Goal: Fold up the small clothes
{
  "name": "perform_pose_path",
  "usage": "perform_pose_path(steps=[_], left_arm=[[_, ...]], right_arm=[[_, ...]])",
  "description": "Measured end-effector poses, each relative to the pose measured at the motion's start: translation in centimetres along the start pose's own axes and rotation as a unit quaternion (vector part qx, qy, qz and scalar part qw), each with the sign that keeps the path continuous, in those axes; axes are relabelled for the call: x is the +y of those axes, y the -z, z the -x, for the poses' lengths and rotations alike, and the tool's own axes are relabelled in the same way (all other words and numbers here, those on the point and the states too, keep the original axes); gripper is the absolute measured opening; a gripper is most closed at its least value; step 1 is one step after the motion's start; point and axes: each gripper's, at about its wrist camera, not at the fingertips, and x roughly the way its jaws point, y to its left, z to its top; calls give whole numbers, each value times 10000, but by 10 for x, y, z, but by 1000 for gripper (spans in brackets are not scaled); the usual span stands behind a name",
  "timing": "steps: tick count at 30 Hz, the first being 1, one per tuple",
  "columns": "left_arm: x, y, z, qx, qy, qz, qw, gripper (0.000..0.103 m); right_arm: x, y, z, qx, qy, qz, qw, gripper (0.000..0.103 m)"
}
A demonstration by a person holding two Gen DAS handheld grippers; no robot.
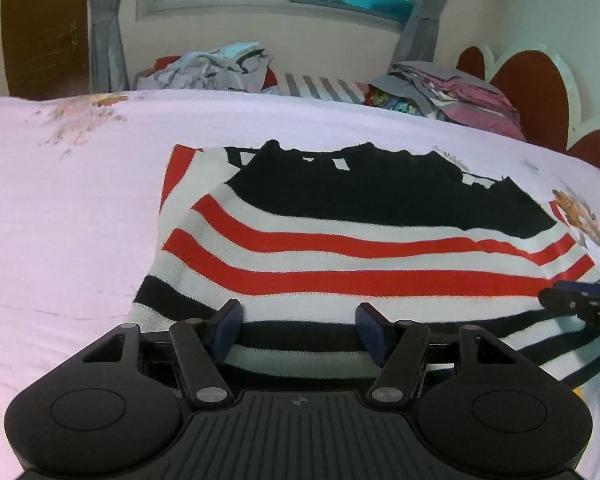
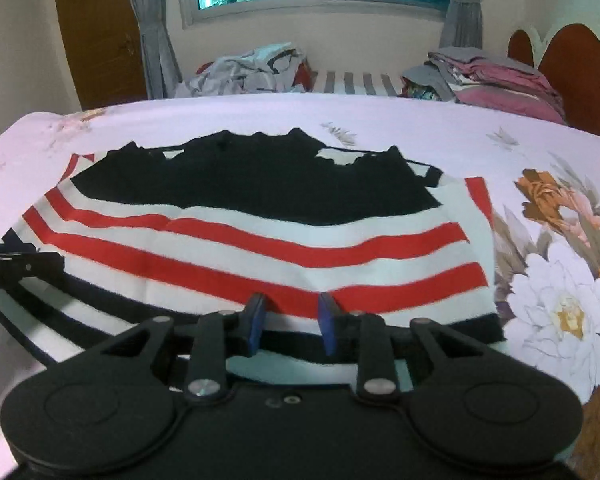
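A knitted sweater [image 1: 340, 248] with red, white and black stripes and a black upper part lies flat on the bed, its near hem toward both cameras. My left gripper [image 1: 298, 312] stands open over the left part of that hem, fingers wide apart, with nothing pinched between them. My right gripper [image 2: 291, 308] sits over the right part of the sweater [image 2: 240, 240], jaws narrowly apart, red-striped fabric showing in the gap and a small crease just ahead of one fingertip. Each gripper shows in the other's view: right gripper [image 1: 572, 300], left gripper [image 2: 20, 266].
The bed has a pale pink floral sheet [image 1: 60, 220]. At its far side lie a crumpled pile of clothes [image 1: 220, 66] and a folded stack [image 1: 452, 88]. A scalloped brown headboard [image 1: 528, 92] stands right, a window with grey curtains behind.
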Motion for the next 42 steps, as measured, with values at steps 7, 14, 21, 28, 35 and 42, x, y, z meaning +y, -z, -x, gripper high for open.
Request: perform_pose_path(steps=[7, 14, 21, 28, 35, 42], left_arm=[[6, 9, 1, 87, 105, -49, 9999, 63], [4, 7, 2, 147, 103, -120, 9998, 63], [7, 3, 6, 290, 234, -31, 9993, 67], [13, 3, 19, 242, 322, 35, 9992, 68], [30, 11, 13, 362, 337, 150, 9987, 68], [49, 15, 30, 567, 631, 1039, 9910, 70]], right_arm=[[-4, 18, 12, 45, 326, -188, 9993, 34], [4, 18, 18, 235, 614, -193, 9976, 35], [15, 11, 31, 79, 431, -486, 9979, 37], [51, 0, 32, -23, 104, -329, 9994, 41], [66, 14, 8, 434, 201, -114, 9988, 42], [68, 6, 22, 150, 48, -248, 9996, 45]])
